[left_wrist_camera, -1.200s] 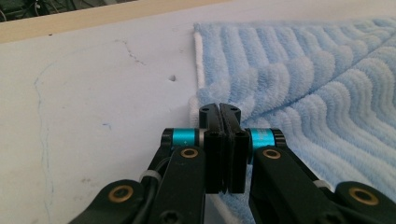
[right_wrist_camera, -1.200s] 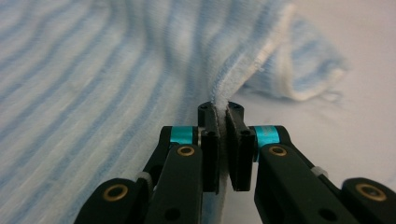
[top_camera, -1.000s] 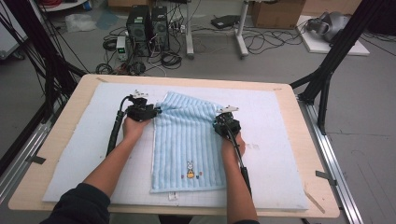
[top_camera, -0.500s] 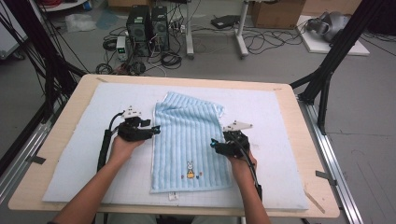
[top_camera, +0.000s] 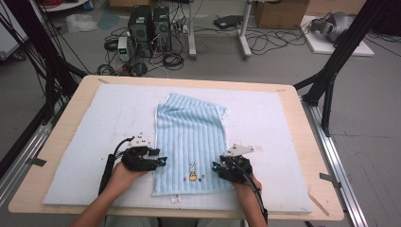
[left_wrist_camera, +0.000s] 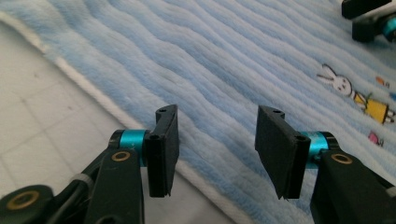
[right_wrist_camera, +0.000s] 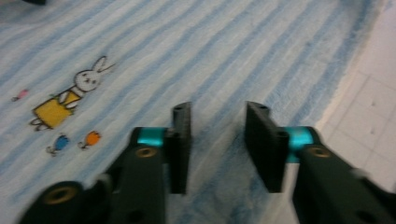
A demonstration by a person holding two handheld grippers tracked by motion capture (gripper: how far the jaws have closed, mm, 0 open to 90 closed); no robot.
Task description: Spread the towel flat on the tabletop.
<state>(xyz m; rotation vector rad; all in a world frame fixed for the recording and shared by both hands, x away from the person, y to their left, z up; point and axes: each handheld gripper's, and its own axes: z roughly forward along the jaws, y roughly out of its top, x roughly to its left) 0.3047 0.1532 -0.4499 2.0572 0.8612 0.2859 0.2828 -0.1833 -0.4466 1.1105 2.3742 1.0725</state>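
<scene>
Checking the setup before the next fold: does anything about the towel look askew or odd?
Yes: the blue towel is not lying flat and square. Its far right corner juts out past the right edge, so the far end is wider than the near end. No spill or damage is visible.

Left gripper [left_wrist_camera: 215, 149], bottom of the frame: two black jaws on teal collars, standing apart after just closing in somewhat, nothing between them, poised over the near hem of a towel. Towel [left_wrist_camera: 219, 70]: pale blue, ribbed plush with a white edge running from upper left to bottom centre, and a rabbit motif [left_wrist_camera: 348, 88] at right. White quilted mat [left_wrist_camera: 42, 121] at left; other gripper [left_wrist_camera: 371, 18] in the upper right corner, over the towel.
</scene>
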